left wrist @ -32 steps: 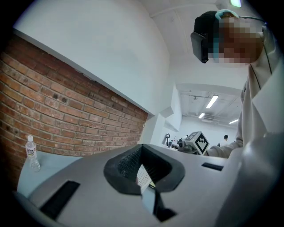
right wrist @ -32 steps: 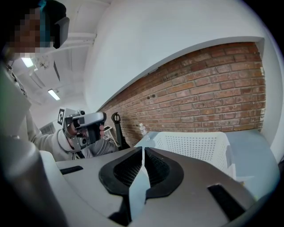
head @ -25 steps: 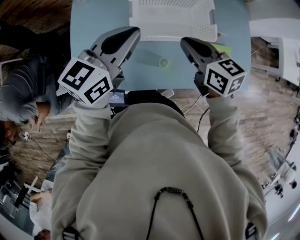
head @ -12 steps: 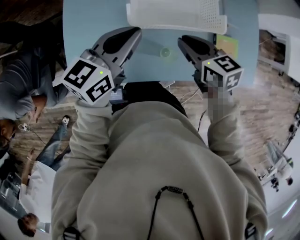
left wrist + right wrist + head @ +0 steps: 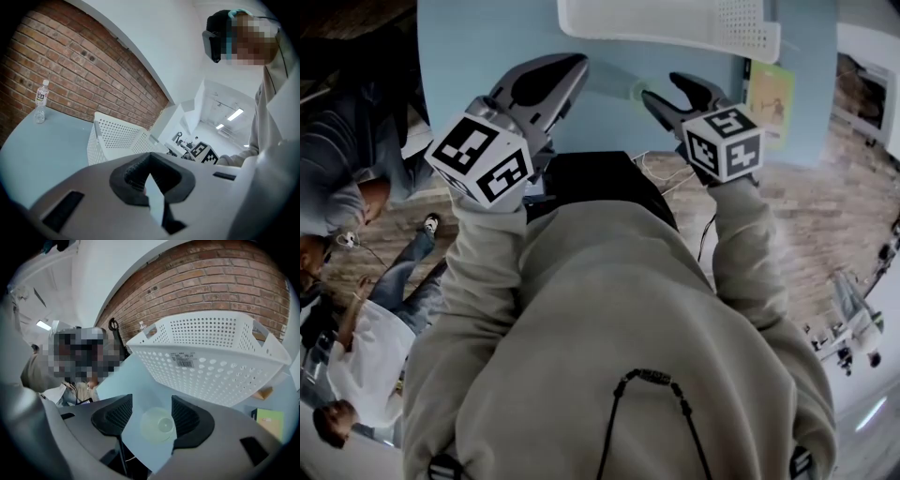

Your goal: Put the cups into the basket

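Observation:
A pale translucent cup [image 5: 635,91] lies on its side on the light blue table [image 5: 487,47], just in front of the white perforated basket [image 5: 675,23]. My right gripper [image 5: 664,89] points down at it. In the right gripper view the cup [image 5: 157,425] shows its base end between the two pads, and my right gripper [image 5: 151,408] has just been opening, with no pad pressing on the cup. My left gripper [image 5: 577,64] hovers to the cup's left, its tips together on nothing. In its own view my left gripper [image 5: 150,157] faces the basket [image 5: 117,138].
A clear water bottle [image 5: 41,101] stands at the table's far corner by the brick wall. A yellow-green card [image 5: 772,94] lies right of the basket. People sit or stand off the table's left edge [image 5: 356,187]. Cables hang near the table's near edge.
Both grippers have come down toward the table. The right jaws went from shut to open, and their tips now sit close around the cup. The left jaws stay together.

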Motion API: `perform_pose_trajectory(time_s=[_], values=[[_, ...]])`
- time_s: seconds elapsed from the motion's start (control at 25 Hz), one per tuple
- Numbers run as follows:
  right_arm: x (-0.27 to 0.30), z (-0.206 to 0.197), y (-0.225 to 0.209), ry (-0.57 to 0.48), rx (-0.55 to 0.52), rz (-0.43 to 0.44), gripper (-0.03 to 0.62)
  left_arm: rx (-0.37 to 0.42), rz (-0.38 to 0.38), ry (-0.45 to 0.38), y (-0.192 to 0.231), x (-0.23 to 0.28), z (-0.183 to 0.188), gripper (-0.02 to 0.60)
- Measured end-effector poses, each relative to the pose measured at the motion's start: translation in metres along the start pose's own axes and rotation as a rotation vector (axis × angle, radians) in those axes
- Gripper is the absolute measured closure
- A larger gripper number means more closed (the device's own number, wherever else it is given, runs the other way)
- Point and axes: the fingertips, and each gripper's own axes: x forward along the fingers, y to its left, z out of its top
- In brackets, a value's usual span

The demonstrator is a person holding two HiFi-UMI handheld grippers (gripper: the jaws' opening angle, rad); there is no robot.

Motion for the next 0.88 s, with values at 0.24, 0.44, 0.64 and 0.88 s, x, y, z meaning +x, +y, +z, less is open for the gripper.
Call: perform_pose_trajectory(time_s=[0.24, 0.44, 0.64, 0.88], values=[[0.022, -0.028, -0.008, 0.074, -0.043, -0.035, 0.291, -0.026, -0.001, 0.008, 0.011, 0.006, -0.021, 0.584], [0.039, -0.048, -0.012, 0.132, -0.076, -0.060, 0.237, -0.048, 0.010, 0.037, 0.020, 0.007, -0.034, 0.584], [0.048, -0.057, -0.016, 0.159, -0.095, -0.082, 0.217, -0.072, 0.017, 0.039, 0.027, 0.004, -0.043, 0.584], [0.058, -0.066, -0.021, 0.194, -0.139, -0.107, 0.198, -0.095, 0.026, 0.046, 0.033, 0.003, -0.055, 0.584]])
